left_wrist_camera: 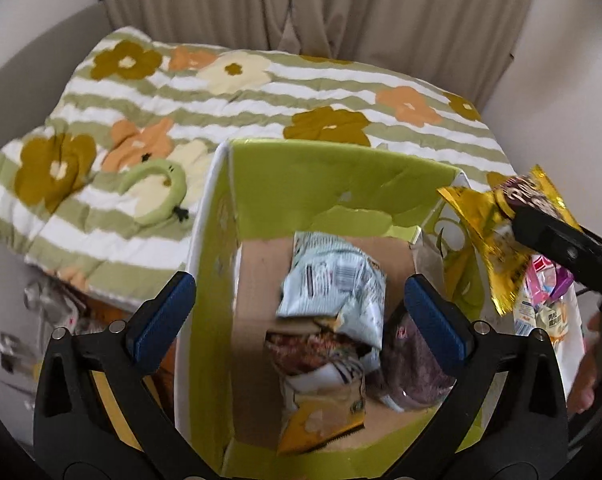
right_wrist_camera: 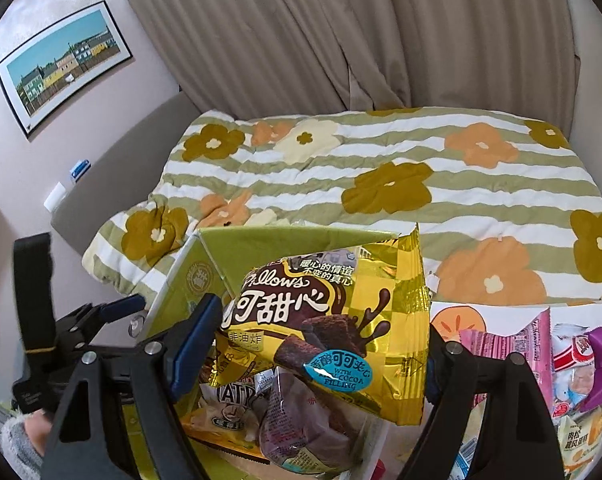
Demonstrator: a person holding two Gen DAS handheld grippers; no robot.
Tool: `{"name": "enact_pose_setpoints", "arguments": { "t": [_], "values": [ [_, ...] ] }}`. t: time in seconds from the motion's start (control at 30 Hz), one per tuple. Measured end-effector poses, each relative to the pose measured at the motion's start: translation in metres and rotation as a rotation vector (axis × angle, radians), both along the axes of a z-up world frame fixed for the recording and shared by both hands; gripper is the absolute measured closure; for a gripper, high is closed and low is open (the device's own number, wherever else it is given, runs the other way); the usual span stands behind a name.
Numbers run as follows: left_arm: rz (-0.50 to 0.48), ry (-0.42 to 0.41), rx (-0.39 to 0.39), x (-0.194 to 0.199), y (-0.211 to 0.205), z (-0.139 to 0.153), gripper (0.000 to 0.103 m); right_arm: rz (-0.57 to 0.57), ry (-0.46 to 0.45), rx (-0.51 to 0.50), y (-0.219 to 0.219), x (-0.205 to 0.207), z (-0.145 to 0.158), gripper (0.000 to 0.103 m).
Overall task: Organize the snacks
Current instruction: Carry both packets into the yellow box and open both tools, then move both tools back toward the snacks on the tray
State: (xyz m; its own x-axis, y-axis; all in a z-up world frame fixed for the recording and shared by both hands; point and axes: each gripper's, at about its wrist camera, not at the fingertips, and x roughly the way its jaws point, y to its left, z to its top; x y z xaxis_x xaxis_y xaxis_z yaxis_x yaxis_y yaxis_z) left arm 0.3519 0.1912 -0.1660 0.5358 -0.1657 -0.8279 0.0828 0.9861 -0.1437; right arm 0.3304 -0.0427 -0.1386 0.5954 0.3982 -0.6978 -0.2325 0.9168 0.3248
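A green cardboard box point(left_wrist_camera: 333, 176) stands open in front of me and holds several snack packets, among them a pale packet point(left_wrist_camera: 333, 280) and a purple packet point(left_wrist_camera: 417, 364). My left gripper point(left_wrist_camera: 297, 312) is open and empty, with its jaws spread over the box's left wall and interior. My right gripper point(right_wrist_camera: 321, 344) is shut on a gold chocolate snack bag point(right_wrist_camera: 333, 312) and holds it above the box point(right_wrist_camera: 285, 240). That bag point(left_wrist_camera: 489, 224) also shows at the right in the left wrist view, above the box's right edge.
A floral striped quilt point(left_wrist_camera: 261, 92) covers the bed behind the box. A white bag with several more snack packets point(right_wrist_camera: 573, 368) sits to the right of the box. Beige curtains point(right_wrist_camera: 301, 40) hang behind. A green plush ring point(left_wrist_camera: 157, 192) lies on the quilt.
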Motion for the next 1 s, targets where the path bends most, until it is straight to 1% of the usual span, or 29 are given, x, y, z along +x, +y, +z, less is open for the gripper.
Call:
{"name": "enact_pose_setpoints", "arguments": {
  "t": [0.13,0.27,0.33,0.37,0.4,0.43,0.57,0.63,0.73,0.87,1.0],
  "values": [
    [0.02,0.01,0.005,-0.009,0.002,-0.003,0.001,0.024,0.033,0.013,0.007,0.014,-0.006,0.023],
    [0.041,0.024,0.003,-0.012,0.005,-0.005,0.001,0.034,0.051,0.006,0.017,0.031,-0.014,0.022],
    [0.049,0.032,0.005,-0.012,0.007,-0.006,0.001,0.035,0.062,0.014,0.02,0.039,-0.018,0.02],
    [0.051,0.035,0.006,-0.012,0.008,-0.006,0.001,0.031,0.067,0.023,0.02,0.041,-0.021,0.015],
    [0.057,0.038,0.008,-0.014,0.008,-0.006,0.001,0.023,0.067,0.031,0.02,0.042,-0.022,0.006],
    [0.06,0.039,0.008,-0.015,0.009,-0.006,0.001,0.015,0.066,0.039,0.019,0.042,-0.023,0.0],
    [0.07,0.045,0.004,-0.026,0.009,-0.005,0.001,0.013,0.053,0.018,0.017,0.028,-0.021,0.0],
    [0.073,0.051,0.003,-0.033,0.009,-0.005,0.001,0.013,0.067,-0.013,0.016,0.017,-0.023,0.0],
    [0.073,0.046,0.0,-0.041,0.007,-0.001,0.001,0.029,0.078,-0.03,0.015,0.003,-0.024,0.0],
    [0.065,0.018,0.004,-0.054,0.008,0.012,0.001,0.028,0.074,-0.035,0.013,-0.013,-0.019,0.0],
    [0.042,-0.031,0.008,-0.068,0.007,0.032,0.001,0.014,0.038,-0.032,0.012,-0.031,-0.001,0.0]
  ]
}}
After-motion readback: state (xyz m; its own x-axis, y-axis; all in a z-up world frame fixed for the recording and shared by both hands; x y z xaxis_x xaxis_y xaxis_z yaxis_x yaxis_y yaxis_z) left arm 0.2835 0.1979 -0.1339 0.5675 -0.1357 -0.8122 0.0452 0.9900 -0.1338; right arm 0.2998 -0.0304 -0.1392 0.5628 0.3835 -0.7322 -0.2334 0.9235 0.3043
